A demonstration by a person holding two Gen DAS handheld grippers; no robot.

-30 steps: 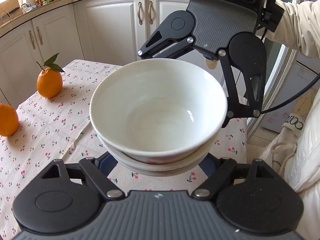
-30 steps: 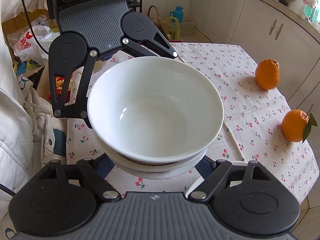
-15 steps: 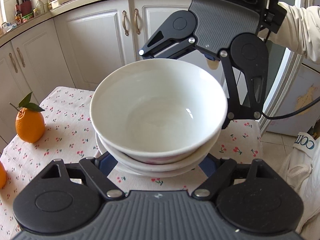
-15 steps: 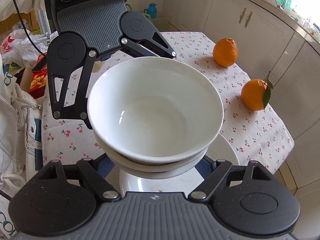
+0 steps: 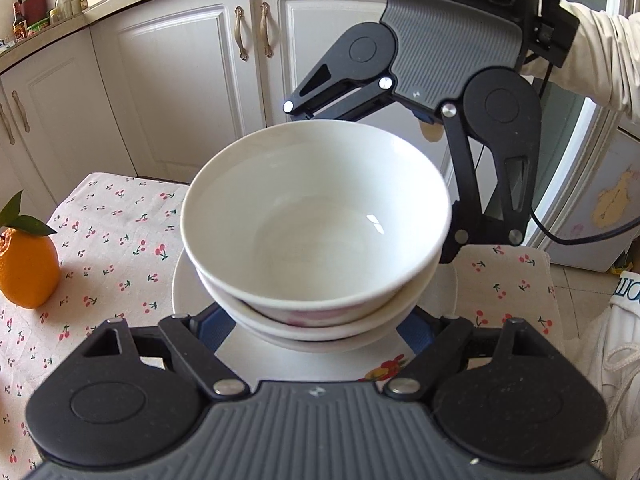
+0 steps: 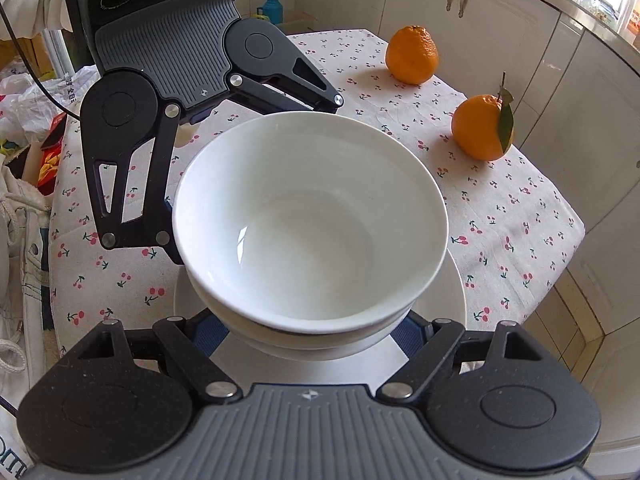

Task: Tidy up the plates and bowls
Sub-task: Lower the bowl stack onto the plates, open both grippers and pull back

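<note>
Cradling the stack of nested white ceramic bowls (image 5: 316, 216) from opposite sides, your left tool (image 5: 316, 332) and right tool (image 6: 316, 332) each spread wide around its base, so neither carries it alone. It sits mid-frame over the white round plate (image 5: 184, 280) on the cherry-print clothed surface (image 5: 120, 248), seemingly ready to lower. Only the right view shows both oranges (image 6: 482, 128); only the left shows the plate's printed rim at lower centre.

Bowls (image 5: 316, 216) — glossy white ceramic, smooth; plate (image 6: 452, 292) beneath bowls — glazed; tablecloth (image 6: 500, 208) — matt printed cloth; gripper housing (image 5: 316, 432) — ribbed matt plastic.
</note>
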